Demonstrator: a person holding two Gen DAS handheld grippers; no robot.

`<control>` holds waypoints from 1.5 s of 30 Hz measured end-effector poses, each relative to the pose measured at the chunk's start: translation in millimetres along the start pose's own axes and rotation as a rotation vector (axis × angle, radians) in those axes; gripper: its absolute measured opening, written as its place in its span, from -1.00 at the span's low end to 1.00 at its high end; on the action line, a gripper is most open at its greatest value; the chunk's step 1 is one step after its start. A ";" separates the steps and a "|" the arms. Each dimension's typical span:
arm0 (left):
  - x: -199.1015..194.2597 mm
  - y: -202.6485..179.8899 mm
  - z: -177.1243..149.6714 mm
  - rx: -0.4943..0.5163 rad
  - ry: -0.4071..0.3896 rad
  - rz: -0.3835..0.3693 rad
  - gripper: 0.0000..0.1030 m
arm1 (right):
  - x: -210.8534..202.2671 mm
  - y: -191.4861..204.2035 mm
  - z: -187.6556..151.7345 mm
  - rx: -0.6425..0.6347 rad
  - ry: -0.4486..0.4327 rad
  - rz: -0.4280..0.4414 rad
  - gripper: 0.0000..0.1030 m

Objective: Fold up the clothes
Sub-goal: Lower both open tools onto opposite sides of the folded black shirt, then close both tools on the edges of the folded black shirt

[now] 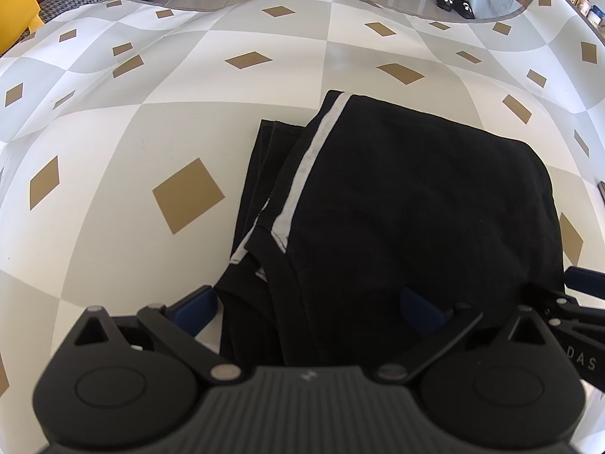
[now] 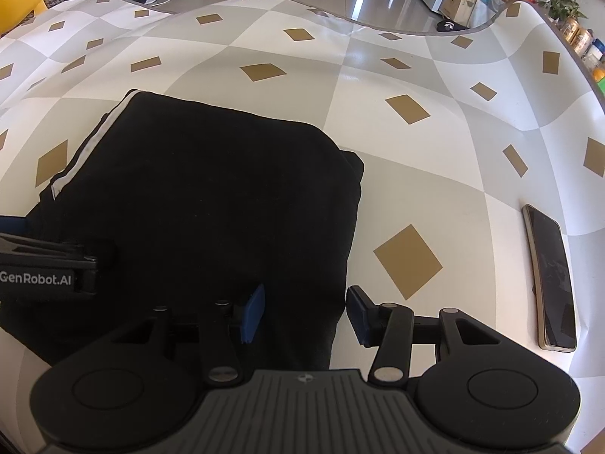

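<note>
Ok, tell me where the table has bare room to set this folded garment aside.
Bare room: left of the black garment, and the far cloth up to the table edge. A narrower patch lies between garment and phone. Crowded at the near edge.

Black garment (image 1: 416, 196) with white stripe, grey-white checked tablecloth (image 1: 151, 121) with tan diamonds

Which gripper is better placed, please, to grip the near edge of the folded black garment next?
Probably the right gripper: its open jaws straddle the near right corner of the folded black garment; the left gripper stands wider across the near edge.
</note>
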State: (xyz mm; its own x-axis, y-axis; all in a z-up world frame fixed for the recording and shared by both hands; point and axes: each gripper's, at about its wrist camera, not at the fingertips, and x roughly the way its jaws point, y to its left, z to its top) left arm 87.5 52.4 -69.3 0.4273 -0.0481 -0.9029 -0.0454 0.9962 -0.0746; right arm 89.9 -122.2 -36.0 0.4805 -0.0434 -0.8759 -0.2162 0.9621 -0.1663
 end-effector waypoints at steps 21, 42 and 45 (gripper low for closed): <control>-0.8 5.0 6.0 0.029 -0.008 0.007 1.00 | 18.0 -51.0 7.7 0.128 -0.004 0.299 -0.01; -0.6 -20.7 -8.3 0.148 -0.030 -0.038 0.98 | 17.2 -30.3 -4.5 0.089 -0.141 0.328 0.03; -3.8 -24.4 -12.5 0.156 -0.039 -0.048 0.91 | 15.7 -28.9 -7.2 0.086 -0.141 0.356 -0.02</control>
State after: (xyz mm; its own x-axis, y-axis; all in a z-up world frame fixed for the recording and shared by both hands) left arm 75.7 27.3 -69.3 0.4603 -0.0962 -0.8826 0.1156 0.9921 -0.0478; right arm 97.6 -152.6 -48.2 0.5011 0.3291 -0.8003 -0.3216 0.9294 0.1808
